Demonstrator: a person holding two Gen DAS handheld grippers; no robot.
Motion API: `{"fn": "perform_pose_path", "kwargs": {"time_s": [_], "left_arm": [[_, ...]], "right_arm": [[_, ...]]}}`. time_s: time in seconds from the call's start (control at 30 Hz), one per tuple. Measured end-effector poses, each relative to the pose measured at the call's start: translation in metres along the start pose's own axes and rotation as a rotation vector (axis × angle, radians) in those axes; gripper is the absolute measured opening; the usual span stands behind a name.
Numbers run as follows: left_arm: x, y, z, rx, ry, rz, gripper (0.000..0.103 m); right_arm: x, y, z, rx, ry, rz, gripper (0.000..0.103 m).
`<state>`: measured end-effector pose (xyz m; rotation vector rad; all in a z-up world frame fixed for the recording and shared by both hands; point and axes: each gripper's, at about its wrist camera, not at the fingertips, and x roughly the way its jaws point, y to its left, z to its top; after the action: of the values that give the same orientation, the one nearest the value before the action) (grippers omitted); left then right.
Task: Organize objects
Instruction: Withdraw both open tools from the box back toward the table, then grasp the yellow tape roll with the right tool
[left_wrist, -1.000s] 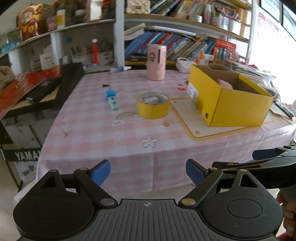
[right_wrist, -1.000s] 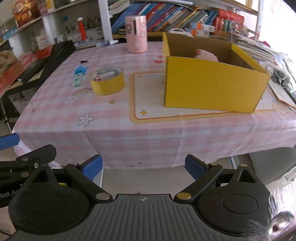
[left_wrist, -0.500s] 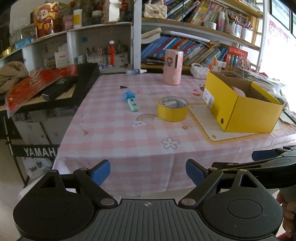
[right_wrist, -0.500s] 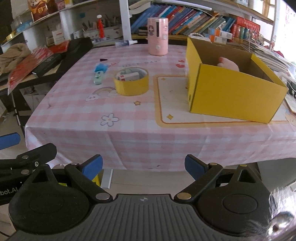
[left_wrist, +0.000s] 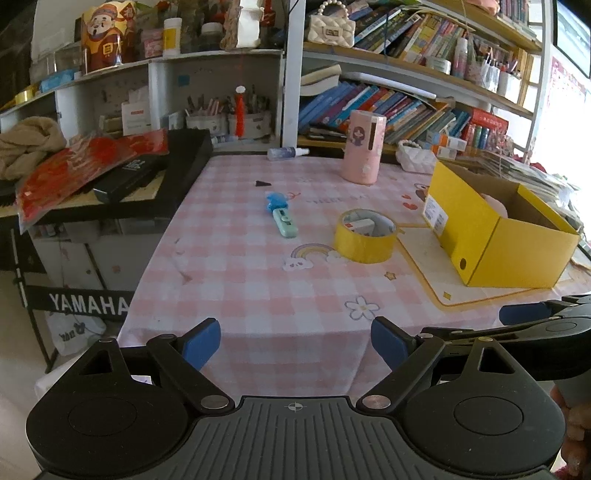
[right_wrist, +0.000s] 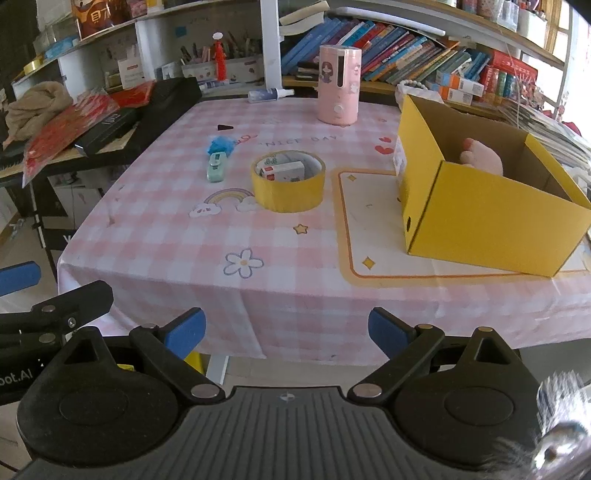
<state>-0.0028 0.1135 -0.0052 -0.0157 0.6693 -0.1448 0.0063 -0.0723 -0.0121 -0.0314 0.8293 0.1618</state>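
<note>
A yellow tape roll (left_wrist: 365, 236) (right_wrist: 288, 186) with a small white box inside lies mid-table on the pink checked cloth (left_wrist: 236, 273). Left of it lies a mint-green gadget with a blue tuft (left_wrist: 282, 218) (right_wrist: 217, 163). An open yellow cardboard box (left_wrist: 495, 229) (right_wrist: 480, 199) stands at the right with a pink soft thing (right_wrist: 480, 157) inside. A pink cylinder (left_wrist: 362, 147) (right_wrist: 339, 85) stands at the back. My left gripper (left_wrist: 295, 343) and right gripper (right_wrist: 286, 332) both hang open and empty before the table's near edge.
A black keyboard (left_wrist: 147, 177) with red packets on it borders the table's left side. Shelves of books (left_wrist: 388, 103) and jars rise behind. A spray bottle (left_wrist: 286, 152) and a small black triangle (left_wrist: 263, 182) lie at the back. The other gripper's arm shows low right (left_wrist: 546, 325).
Both grippers have drawn back from the table and tipped up a little, so the table looks smaller and more of the shelves shows. Both stayed open. Nothing on the table moved.
</note>
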Motion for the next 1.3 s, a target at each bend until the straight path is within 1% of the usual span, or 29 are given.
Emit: {"fn": "perform_pose_path", "kwargs": {"time_s": [0.2, 0.57, 0.83, 1.3], "left_arm": [[0.021, 0.001, 0.011, 0.005, 0.011, 0.004, 0.091], [0.07, 0.008, 0.044, -0.004, 0.04, 0.022, 0.091], [0.097, 0.011, 0.063, -0.018, 0.045, 0.039, 0.091], [0.128, 0.019, 0.082, -0.049, 0.069, 0.088, 0.091]], "right_arm": [[0.018, -0.002, 0.014, -0.001, 0.01, 0.002, 0.094], [0.066, -0.009, 0.061, -0.004, 0.033, 0.022, 0.094], [0.098, -0.013, 0.094, -0.039, 0.029, 0.043, 0.094], [0.141, -0.015, 0.125, -0.073, 0.063, 0.076, 0.094]]}}
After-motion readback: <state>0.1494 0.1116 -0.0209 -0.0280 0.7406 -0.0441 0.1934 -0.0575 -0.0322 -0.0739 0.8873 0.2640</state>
